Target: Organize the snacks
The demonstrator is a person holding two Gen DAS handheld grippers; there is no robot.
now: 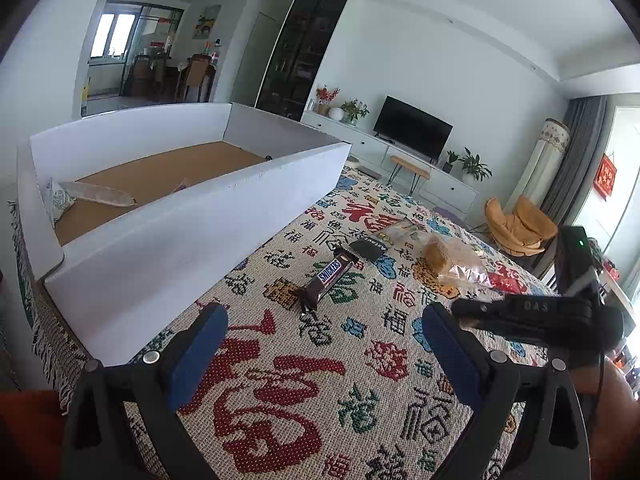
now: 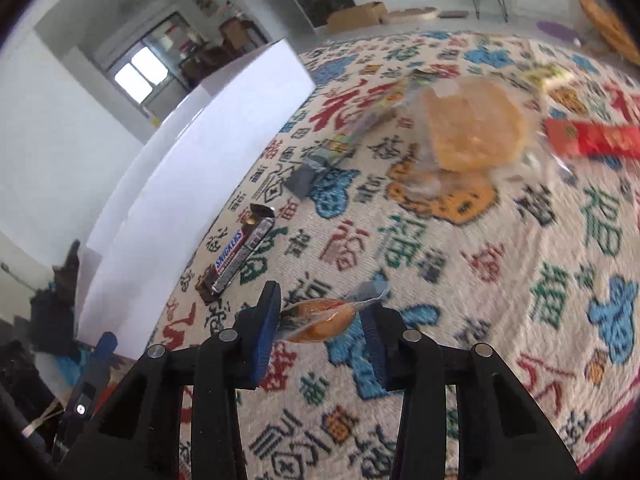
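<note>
One small wrapped pastry (image 2: 320, 318) sits pinched between the right gripper (image 2: 320, 320) pads, jaws narrowed on it, above the patterned cloth (image 2: 460, 280). It looks light and soft in a slick clear wrapper, so it probably wants a gentle squeeze across its middle, not the crinkly ends. Its long axis runs left to right between the pads, one twisted wrapper end pointing far right. The left gripper (image 1: 324, 344) hangs wide and empty over the cloth near the Snickers bar (image 1: 326, 280), whose length runs from near left to far right. The white box (image 1: 200, 216) lies to the left, a packet (image 1: 60, 200) inside.
</note>
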